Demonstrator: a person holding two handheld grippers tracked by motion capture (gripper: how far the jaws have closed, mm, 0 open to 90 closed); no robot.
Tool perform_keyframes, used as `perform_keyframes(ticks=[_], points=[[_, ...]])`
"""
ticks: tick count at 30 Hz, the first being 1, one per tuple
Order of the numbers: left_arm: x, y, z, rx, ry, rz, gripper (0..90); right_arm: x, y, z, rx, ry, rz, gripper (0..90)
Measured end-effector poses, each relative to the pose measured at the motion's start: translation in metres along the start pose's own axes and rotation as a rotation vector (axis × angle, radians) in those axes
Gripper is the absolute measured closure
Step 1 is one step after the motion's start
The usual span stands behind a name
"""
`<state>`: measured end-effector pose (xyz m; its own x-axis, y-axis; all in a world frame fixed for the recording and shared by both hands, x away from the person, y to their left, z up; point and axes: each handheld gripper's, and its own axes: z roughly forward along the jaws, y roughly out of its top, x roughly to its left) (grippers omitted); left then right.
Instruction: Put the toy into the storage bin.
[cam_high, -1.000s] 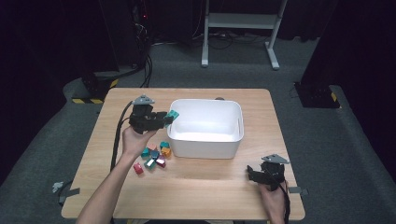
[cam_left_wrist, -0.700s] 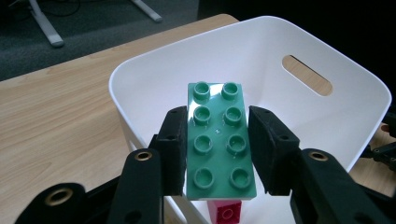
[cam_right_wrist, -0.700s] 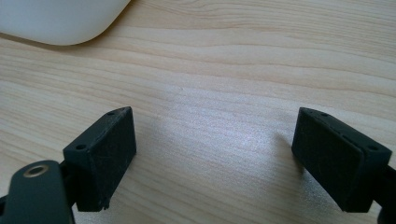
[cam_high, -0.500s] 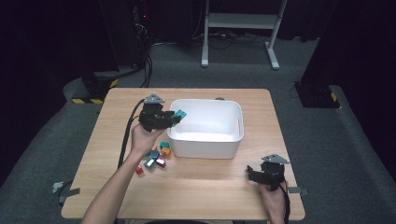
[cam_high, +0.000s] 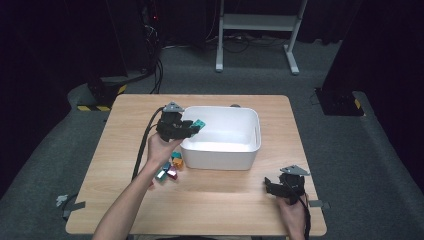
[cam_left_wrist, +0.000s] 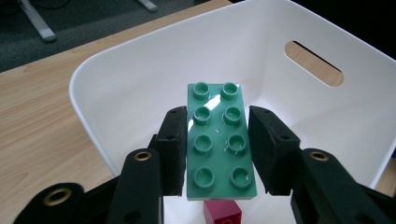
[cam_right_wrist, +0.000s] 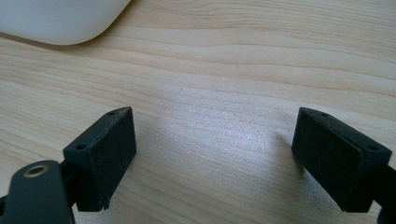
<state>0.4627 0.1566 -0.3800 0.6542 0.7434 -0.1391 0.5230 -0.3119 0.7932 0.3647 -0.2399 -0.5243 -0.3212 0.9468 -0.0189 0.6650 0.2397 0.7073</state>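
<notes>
A green eight-stud brick (cam_high: 198, 124) hangs over the left rim of the white bin (cam_high: 235, 157), with my left gripper (cam_high: 191, 128) shut on it. In the left gripper view the brick (cam_left_wrist: 220, 140) lies flat between the two black pads, studs up, above the inside of the bin (cam_left_wrist: 116, 84). A dark red brick (cam_left_wrist: 223, 213) shows just under its near end. My right gripper (cam_high: 270, 186) rests low at the table's front right. Its jaws (cam_right_wrist: 215, 114) are open with only bare wood between them.
Several small loose bricks (cam_high: 170, 167) lie on the wooden table (cam_high: 230, 210) by the bin's front left corner, under my left forearm. The bin has a handle slot (cam_left_wrist: 314, 63) in its far wall. A cable (cam_high: 142, 145) trails from the left gripper.
My left gripper has carried the green brick to the right, from beside the bin to over its left rim. The right gripper has stayed put.
</notes>
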Motion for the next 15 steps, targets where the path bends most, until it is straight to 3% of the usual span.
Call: perform_keyframes(ticks=[2,7,15], points=[[-0.001,0.0,0.004,-0.004,0.019,0.013,54.9,0.0,0.0,0.0,0.0,0.0,0.0,13.4],[-0.001,-0.001,0.001,-0.022,0.016,0.002,42.7,0.0,0.0,0.0,0.0,0.0,0.001,13.4],[0.0,-0.005,-0.023,-0.052,0.045,0.009,33.5,0.0,0.0,0.0,0.0,0.001,0.0,13.4]])
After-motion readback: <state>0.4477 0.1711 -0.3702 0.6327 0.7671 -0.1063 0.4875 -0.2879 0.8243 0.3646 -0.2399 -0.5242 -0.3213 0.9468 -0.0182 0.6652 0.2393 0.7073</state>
